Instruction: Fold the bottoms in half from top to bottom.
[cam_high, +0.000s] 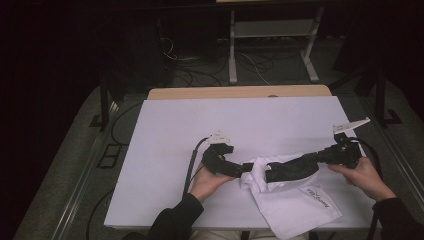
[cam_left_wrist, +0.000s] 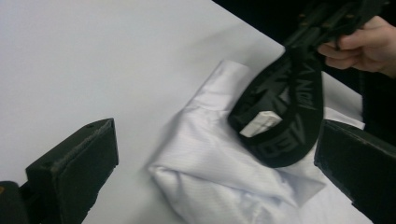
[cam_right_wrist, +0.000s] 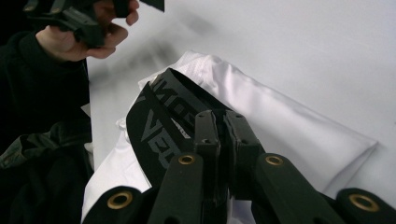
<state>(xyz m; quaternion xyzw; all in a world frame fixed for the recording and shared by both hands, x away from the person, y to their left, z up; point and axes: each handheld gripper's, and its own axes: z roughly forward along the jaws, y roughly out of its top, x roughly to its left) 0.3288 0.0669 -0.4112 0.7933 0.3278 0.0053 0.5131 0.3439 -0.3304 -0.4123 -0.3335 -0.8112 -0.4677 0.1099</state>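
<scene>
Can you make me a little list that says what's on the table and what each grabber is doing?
Table: white flat tabletop
Cloth: crumpled white fabric garment, lying on the tabletop
Band: black woven loop with grey lettering, hanging over the garment
Right gripper: jaws shut on the band, lifting it
Left gripper: jaws wide open, either side of the garment, holding nothing

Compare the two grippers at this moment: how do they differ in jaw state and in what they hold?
The left gripper has its jaws spread wide with nothing between them, poised near the white garment. The right gripper has its jaws closed on the black lettered waistband, lifting it off the garment. Both are black, hand-held, and meet over the same garment on the white table.
</scene>
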